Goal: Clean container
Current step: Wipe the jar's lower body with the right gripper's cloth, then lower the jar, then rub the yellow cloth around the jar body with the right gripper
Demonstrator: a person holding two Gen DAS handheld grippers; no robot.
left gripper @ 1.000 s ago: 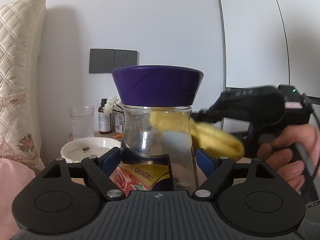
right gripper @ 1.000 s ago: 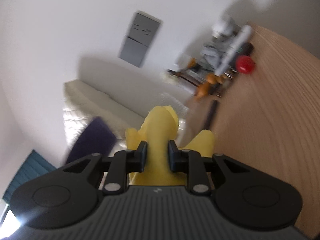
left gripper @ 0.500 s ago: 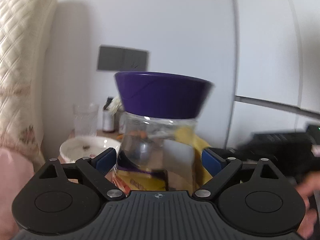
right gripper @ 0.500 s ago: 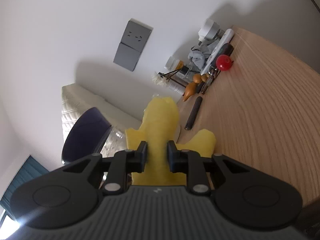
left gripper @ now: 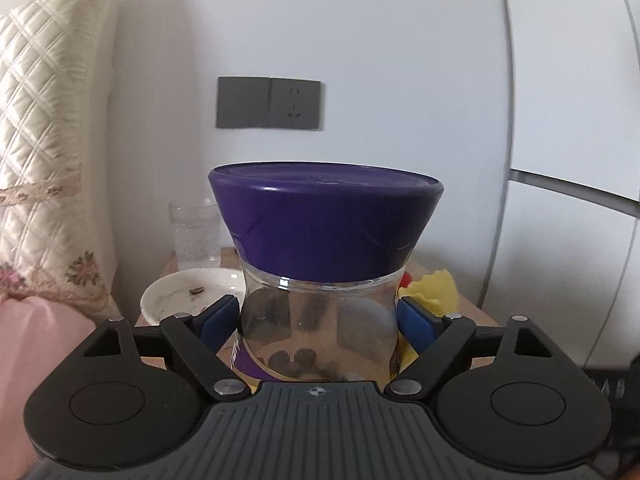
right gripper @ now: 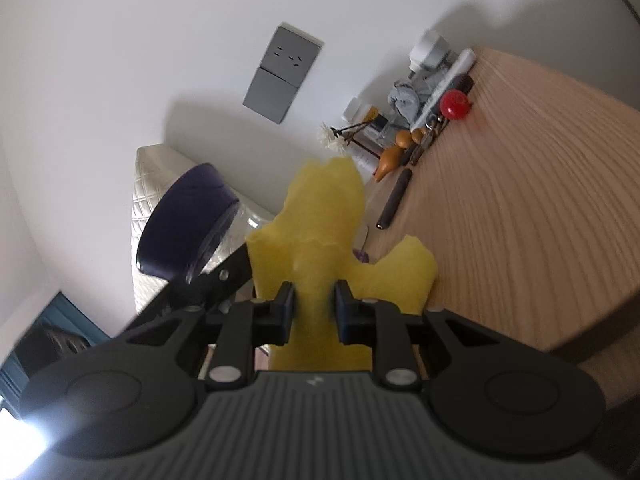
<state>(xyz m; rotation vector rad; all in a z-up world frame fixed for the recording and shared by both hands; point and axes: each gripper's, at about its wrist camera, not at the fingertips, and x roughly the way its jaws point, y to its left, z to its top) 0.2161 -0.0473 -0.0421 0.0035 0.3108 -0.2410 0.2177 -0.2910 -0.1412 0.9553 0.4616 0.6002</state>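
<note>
The clear jar (left gripper: 320, 320) stands upright between the blue pads of the left gripper (left gripper: 320, 322), its purple lid (left gripper: 326, 220) screwed on and flaring wider than the glass beneath. Through the wall a few dark round pieces show near the bottom, just above a purple label; the rest of the jar looks hollow. The left fingers are spread to the jar's waist and pressed against it on both sides — a firm clamp on the glass.

Behind the jar, on the wooden bedside table (left gripper: 476, 310), sits a white dish (left gripper: 180, 296) with a few dark scraps in it, and beyond that a ribbed drinking glass (left gripper: 194, 232), which looks to hold nothing.

The right gripper (right gripper: 313, 308) has its fingers drawn close together, pinching a yellow cloth (right gripper: 320, 220) that sticks up and forward past the tips. In the right wrist view the cloth is just beside the jar, whose lid lies to its left; whether the two touch cannot be told. In the left wrist view a corner of the cloth peeks out to the right of the jar — low, near the table.
</note>
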